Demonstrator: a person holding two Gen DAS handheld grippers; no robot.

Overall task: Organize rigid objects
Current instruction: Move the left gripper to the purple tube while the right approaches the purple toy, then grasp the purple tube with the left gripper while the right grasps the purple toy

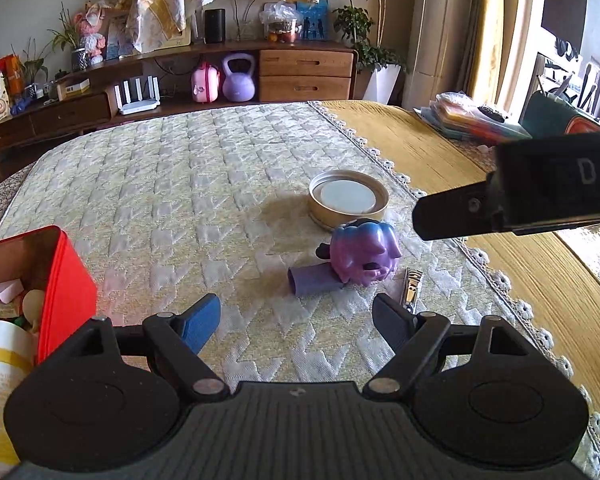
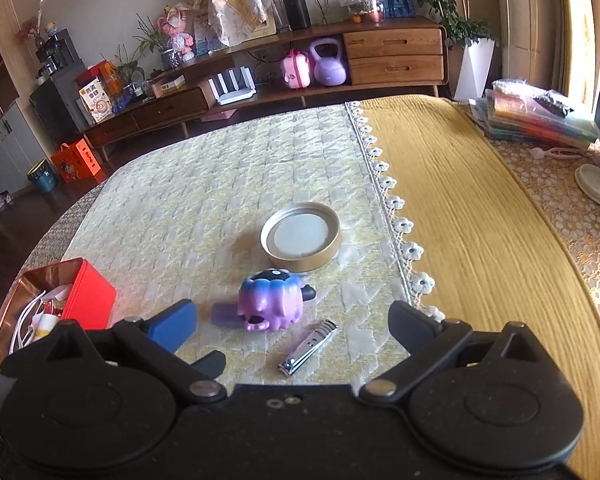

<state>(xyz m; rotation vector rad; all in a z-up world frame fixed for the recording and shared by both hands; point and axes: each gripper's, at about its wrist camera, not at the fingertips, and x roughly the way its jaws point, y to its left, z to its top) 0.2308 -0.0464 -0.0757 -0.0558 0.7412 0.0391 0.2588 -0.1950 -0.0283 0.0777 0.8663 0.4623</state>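
Red tin (image 1: pixel 66 280): bottle (image 1: pixel 0 380), misc.

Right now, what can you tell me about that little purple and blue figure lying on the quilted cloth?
The purple toy figure looks like glossy moulded plastic, blue on top fading to purple below, with lobed, petal-like sides and a dark cap. It lies on the quilted cloth, between the round tin lid and the nail clipper. A flat purple piece lies against it. Neither tool touches it.
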